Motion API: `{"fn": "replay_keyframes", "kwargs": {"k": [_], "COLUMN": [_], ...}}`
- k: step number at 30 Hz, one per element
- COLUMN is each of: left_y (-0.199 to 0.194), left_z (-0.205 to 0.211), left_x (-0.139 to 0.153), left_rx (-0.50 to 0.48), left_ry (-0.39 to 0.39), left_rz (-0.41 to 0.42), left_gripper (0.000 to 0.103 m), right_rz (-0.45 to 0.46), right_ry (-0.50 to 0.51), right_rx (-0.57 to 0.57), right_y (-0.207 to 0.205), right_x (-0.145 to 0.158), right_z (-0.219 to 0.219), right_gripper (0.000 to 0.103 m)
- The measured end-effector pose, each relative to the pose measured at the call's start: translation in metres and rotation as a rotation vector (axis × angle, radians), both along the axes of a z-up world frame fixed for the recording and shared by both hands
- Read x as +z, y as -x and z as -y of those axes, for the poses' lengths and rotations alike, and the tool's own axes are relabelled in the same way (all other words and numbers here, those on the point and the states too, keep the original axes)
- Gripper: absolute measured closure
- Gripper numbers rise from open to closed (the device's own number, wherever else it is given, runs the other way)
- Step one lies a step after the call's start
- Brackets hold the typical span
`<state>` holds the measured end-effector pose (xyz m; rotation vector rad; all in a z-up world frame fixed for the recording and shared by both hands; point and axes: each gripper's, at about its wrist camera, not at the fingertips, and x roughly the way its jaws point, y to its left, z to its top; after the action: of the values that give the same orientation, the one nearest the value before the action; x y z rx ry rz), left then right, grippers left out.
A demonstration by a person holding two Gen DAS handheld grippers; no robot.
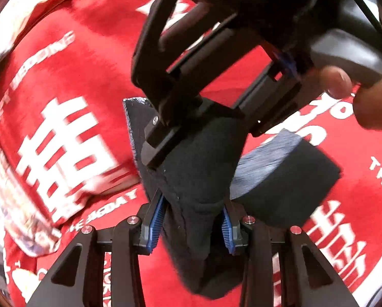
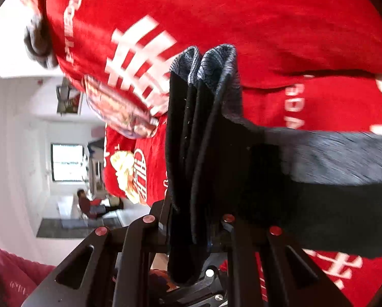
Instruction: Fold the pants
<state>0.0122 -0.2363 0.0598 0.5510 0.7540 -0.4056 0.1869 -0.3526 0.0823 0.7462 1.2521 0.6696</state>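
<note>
The black pants (image 1: pixel 198 168) with a grey-blue inner side hang bunched between both grippers above a red cloth. My left gripper (image 1: pixel 193 227) is shut on a thick fold of the pants between its blue pads (image 1: pixel 156 220). The right gripper (image 1: pixel 216 97) shows in the left wrist view just above, clamped on the same bundle. In the right wrist view my right gripper (image 2: pixel 191 232) is shut on several stacked folds of the pants (image 2: pixel 198 133), which stand up from its jaws and trail off to the right.
A red tablecloth (image 1: pixel 93 58) with white lettering covers the surface below. A person's thumb (image 1: pixel 336 81) holds the right gripper's handle. In the right wrist view a white room with a window (image 2: pixel 65 161) and a seated person (image 2: pixel 88 204) shows at left.
</note>
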Motion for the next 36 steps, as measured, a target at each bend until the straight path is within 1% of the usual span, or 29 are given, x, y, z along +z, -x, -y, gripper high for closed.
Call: {"fn": "replay_keyframes", "kwargs": {"k": [4,8,13,18,19,20,21,22,23,24,25,27,29,31,33,36], "left_y": [0.013,0.028,0.036,0.039,0.039,0.039,0.038,0.038,0.037,0.039,0.041,0.04,0.035,0.024,0.008,-0.015], "left_z": [0.053,0.095,0.131,0.149,0.148,0.147,0.145,0.143,0.138,0.133,0.127,0.11,0.09,0.068,0.045,0.01], "left_x": [-0.014,-0.036,-0.068,-0.097,-0.099,-0.099,-0.097,-0.095,-0.092,-0.086,-0.08,-0.066,-0.055,-0.047,-0.042,-0.05], "left_rx": [-0.059,-0.117,-0.166,-0.197,-0.2,-0.207,-0.215,-0.227,-0.232,-0.229,-0.228,-0.23,-0.194,-0.132,-0.048,0.092], "left_ry": [-0.026,-0.063,-0.111,-0.163,-0.169,-0.172,-0.17,-0.167,-0.159,-0.143,-0.123,-0.1,-0.092,-0.074,-0.053,-0.038], "left_rz": [-0.035,-0.055,-0.092,-0.131,-0.13,-0.131,-0.14,-0.155,-0.17,-0.171,-0.166,-0.17,-0.153,-0.163,-0.188,-0.254], "left_gripper": [0.063,0.063,0.063,0.063,0.062,0.058,0.058,0.048,0.031,0.024,0.022,0.022,0.022,0.022,0.022,0.022], "right_rz": [-0.016,-0.049,-0.09,-0.141,-0.161,-0.172,-0.18,-0.18,-0.179,-0.181,-0.182,-0.176,-0.175,-0.177,-0.172,-0.136], "right_ry": [-0.008,-0.022,-0.028,0.004,0.012,0.008,-0.006,-0.011,0.01,0.033,0.053,0.102,0.184,0.218,0.21,0.224], "right_rx": [-0.058,-0.117,-0.18,-0.244,-0.269,-0.279,-0.29,-0.299,-0.307,-0.313,-0.321,-0.343,-0.377,-0.417,-0.453,-0.484], "right_y": [0.019,0.038,0.054,0.061,0.062,0.063,0.065,0.066,0.068,0.07,0.071,0.074,0.082,0.092,0.103,0.117], "right_x": [-0.014,-0.041,-0.081,-0.118,-0.126,-0.13,-0.133,-0.132,-0.13,-0.128,-0.125,-0.116,-0.107,-0.097,-0.088,-0.073], "right_z": [0.053,0.104,0.146,0.171,0.176,0.177,0.18,0.181,0.182,0.183,0.184,0.188,0.195,0.2,0.2,0.191], "right_gripper": [0.083,0.083,0.083,0.083,0.083,0.083,0.081,0.077,0.076,0.076,0.076,0.075,0.075,0.075,0.075,0.075]}}
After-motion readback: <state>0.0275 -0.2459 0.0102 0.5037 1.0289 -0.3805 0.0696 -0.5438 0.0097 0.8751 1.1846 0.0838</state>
